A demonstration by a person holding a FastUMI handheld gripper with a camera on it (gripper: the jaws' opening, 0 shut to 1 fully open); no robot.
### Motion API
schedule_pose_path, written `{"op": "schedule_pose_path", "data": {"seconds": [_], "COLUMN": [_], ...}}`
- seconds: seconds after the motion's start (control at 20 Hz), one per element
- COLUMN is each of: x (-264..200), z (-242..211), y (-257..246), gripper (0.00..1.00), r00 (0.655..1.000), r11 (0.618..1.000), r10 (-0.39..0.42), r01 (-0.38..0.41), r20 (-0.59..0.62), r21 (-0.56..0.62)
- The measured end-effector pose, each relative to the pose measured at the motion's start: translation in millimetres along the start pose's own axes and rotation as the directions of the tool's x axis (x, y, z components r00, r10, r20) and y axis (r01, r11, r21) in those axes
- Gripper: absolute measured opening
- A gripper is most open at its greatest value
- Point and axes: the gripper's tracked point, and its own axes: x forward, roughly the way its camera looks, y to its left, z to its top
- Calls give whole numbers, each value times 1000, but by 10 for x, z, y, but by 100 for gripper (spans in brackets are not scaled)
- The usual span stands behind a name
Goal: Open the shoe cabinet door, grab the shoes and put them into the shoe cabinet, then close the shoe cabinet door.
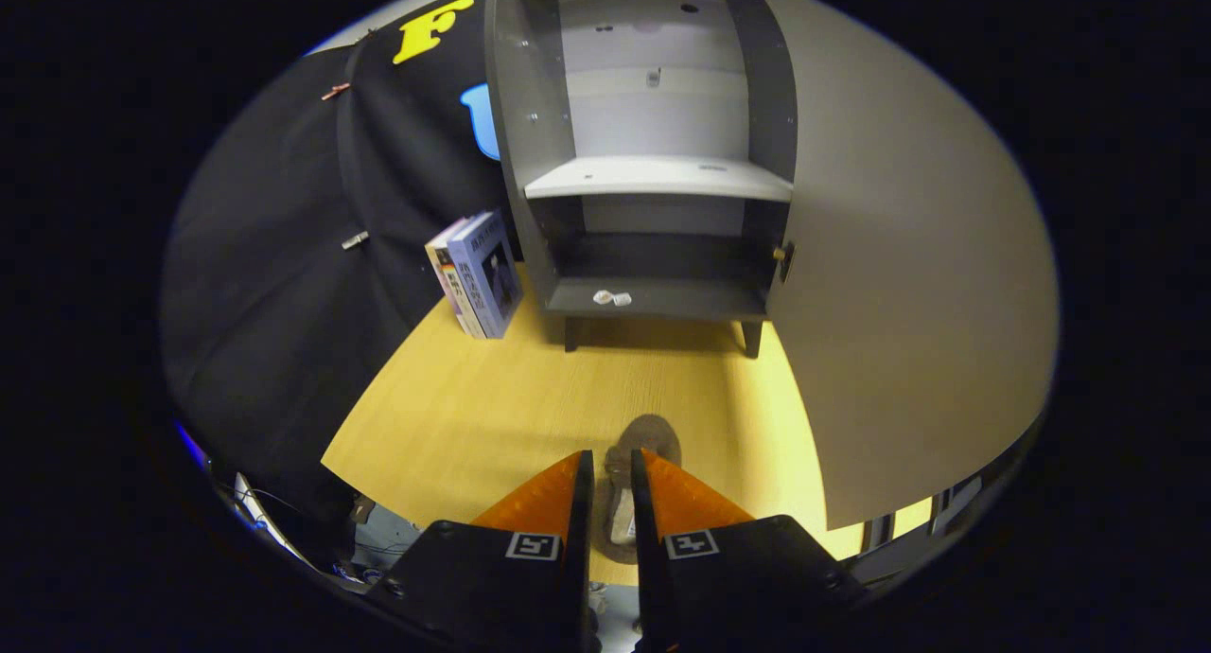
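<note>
Shoe (pixel 636 464) sitting between jaws (pixel 606 468), which are standing narrow, grip uncertain. Cabinet (pixel 653 175) beyond w/ door (pixel 908 284) already open; stowing & closing remaining.

Cabinet (pixel 653 161) stands open at far end of worktop (pixel 473 397), well beyond claw (pixel 606 464). Door (pixel 908 303) swung wide on the right, walls off that whole side from cabinet front down to near worktop edge. Upper bay above the white shelf (pixel 658 176) is free. Lower bay free too, except a small white item (pixel 612 298) on its floor, left of centre. Books (pixel 478 274) lean just left of cabinet, narrowing that flank. Bare worktop betw. claw and cabinet legs. Shoe (pixel 636 483) sits betw. claw fingers, which stand close together w/ narrow gap; contact unclear.
</note>
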Motion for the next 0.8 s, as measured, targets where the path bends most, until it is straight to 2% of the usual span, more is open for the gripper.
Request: {"op": "schedule_pose_path", "data": {"seconds": [0.2,0.45,0.8], "x": [432,847,1229], "z": [-392,-908,-1336], "y": [28,-53,-96], "gripper": [26,26,26], "r00": [993,968,946], "r11": [998,992,989], "r10": [-48,-106,-126], "r01": [52,118,142], "r20": [-108,-227,-300], "r21": [28,42,31]}}
